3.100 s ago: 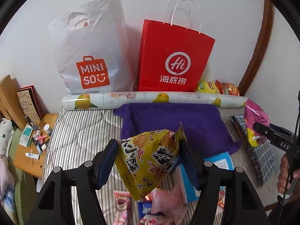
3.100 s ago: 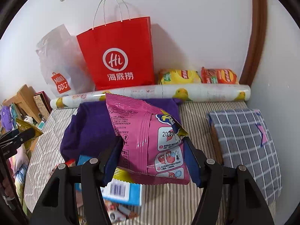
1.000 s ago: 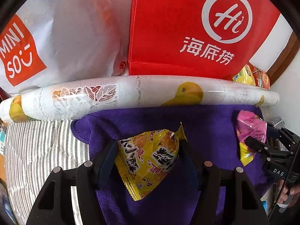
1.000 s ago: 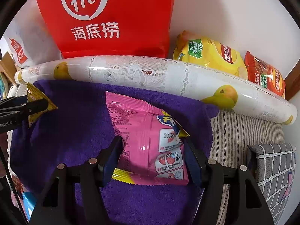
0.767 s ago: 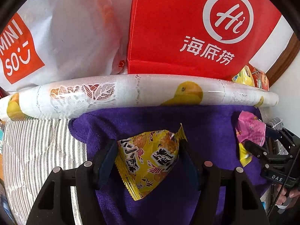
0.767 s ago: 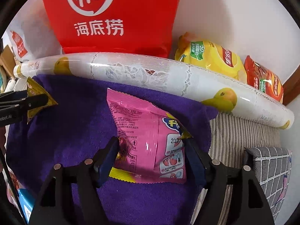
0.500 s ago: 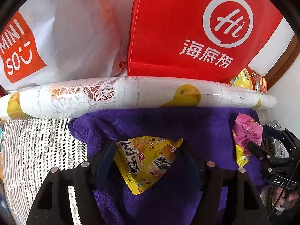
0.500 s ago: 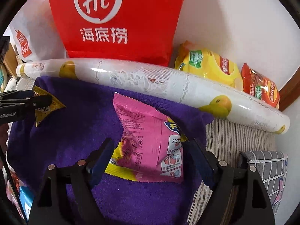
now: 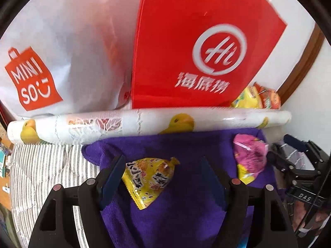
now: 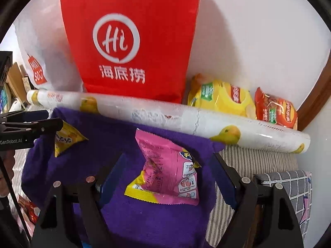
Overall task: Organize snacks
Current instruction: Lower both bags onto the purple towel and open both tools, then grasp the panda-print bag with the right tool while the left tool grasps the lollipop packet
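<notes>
A yellow snack packet (image 9: 148, 177) lies on the purple towel (image 9: 182, 212), between the fingers of my open left gripper (image 9: 163, 177). It also shows in the right wrist view (image 10: 68, 139) beside the left gripper's finger. A pink snack packet (image 10: 169, 177) lies on the towel (image 10: 115, 136) between the spread fingers of my open right gripper (image 10: 167, 177). It also shows at the right in the left wrist view (image 9: 249, 159), next to the right gripper (image 9: 289, 159).
A duck-print roll (image 9: 144, 122) lies across the back of the towel. Behind it stand a red paper bag (image 9: 202, 47) and a white Miniso bag (image 9: 51, 57). Yellow (image 10: 221, 99) and orange (image 10: 275, 109) snack bags lean on the wall. A grey checked cushion (image 10: 289, 188) lies right.
Both grippers carried their packets forward over the towel, then opened. The yellow and pink packets now lie released on the towel, and both grippers have drawn back slightly.
</notes>
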`<control>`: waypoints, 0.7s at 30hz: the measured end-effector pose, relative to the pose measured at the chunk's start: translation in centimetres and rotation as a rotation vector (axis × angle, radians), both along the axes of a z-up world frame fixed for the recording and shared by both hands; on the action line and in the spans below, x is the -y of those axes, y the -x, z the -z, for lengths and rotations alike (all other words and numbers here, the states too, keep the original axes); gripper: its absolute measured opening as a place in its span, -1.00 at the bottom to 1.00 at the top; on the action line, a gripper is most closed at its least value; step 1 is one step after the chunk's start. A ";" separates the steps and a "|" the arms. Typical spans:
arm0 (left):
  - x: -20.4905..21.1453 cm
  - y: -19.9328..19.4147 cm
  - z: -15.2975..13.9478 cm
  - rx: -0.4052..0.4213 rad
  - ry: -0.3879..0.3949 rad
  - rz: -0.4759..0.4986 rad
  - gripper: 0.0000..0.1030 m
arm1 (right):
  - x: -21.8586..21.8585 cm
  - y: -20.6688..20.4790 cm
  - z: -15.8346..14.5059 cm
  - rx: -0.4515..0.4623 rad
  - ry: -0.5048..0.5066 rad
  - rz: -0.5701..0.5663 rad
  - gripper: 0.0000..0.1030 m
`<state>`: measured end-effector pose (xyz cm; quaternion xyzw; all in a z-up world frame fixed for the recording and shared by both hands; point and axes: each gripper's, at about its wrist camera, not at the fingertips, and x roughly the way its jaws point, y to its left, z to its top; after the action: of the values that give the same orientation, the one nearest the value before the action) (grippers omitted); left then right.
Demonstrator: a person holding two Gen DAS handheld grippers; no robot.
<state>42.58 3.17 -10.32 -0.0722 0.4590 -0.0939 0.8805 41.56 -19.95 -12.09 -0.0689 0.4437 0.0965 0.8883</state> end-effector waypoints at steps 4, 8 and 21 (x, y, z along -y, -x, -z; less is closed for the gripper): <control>0.1 1.0 -1.9 0.038 -0.002 0.001 0.43 | -0.7 1.4 -1.7 0.032 -0.025 -0.007 0.60; -0.3 2.5 -3.3 0.067 0.003 -0.007 0.43 | -1.3 3.6 -2.7 0.048 -0.030 -0.028 0.59; -3.2 12.2 -6.0 0.077 -0.040 -0.055 0.43 | -1.9 13.2 -4.2 0.017 -0.094 -0.022 0.53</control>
<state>30.35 6.34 -4.31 -0.0637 0.4243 -0.0633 0.9011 28.40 -18.02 -7.91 -0.0328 0.4304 0.1265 0.8931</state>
